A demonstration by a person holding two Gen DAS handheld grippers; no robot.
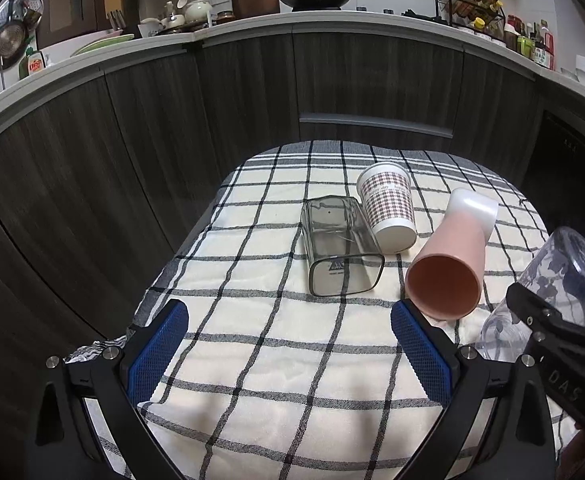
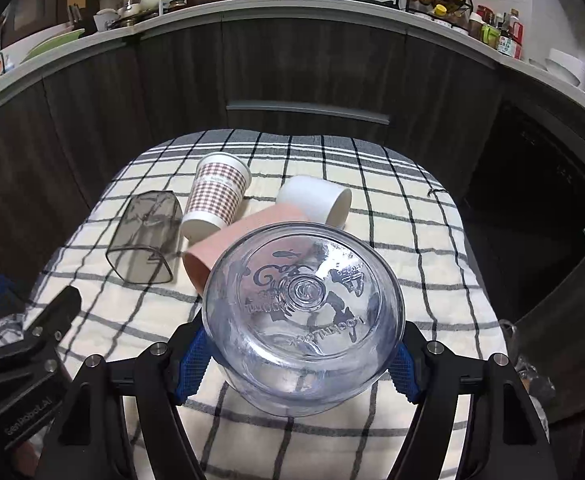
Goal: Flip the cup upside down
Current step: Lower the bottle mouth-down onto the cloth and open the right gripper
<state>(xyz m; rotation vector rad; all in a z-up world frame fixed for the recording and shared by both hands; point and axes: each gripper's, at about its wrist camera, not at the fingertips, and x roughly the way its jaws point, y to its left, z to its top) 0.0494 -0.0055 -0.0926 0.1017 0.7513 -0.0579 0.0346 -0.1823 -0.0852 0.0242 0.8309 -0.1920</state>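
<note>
My right gripper [image 2: 298, 364] is shut on a clear plastic cup [image 2: 304, 320] with dark printed marks, held above the checked cloth with its base toward the camera. The same cup [image 1: 560, 280] shows at the right edge of the left wrist view, tilted in the black gripper. My left gripper [image 1: 290, 344] is open and empty over the cloth's near left part. A pink and white cup [image 1: 452, 256] lies on its side, mouth toward me. A checked paper cup [image 1: 390, 208] and a smoky square glass [image 1: 340, 248] lie beside it.
The checked cloth [image 1: 276, 360] covers a small table in front of dark wood cabinets [image 1: 132, 128]. A kitchen counter [image 1: 332, 20] behind holds a wok, teapots, bottles and a spice rack. The table drops off at the left and far edges.
</note>
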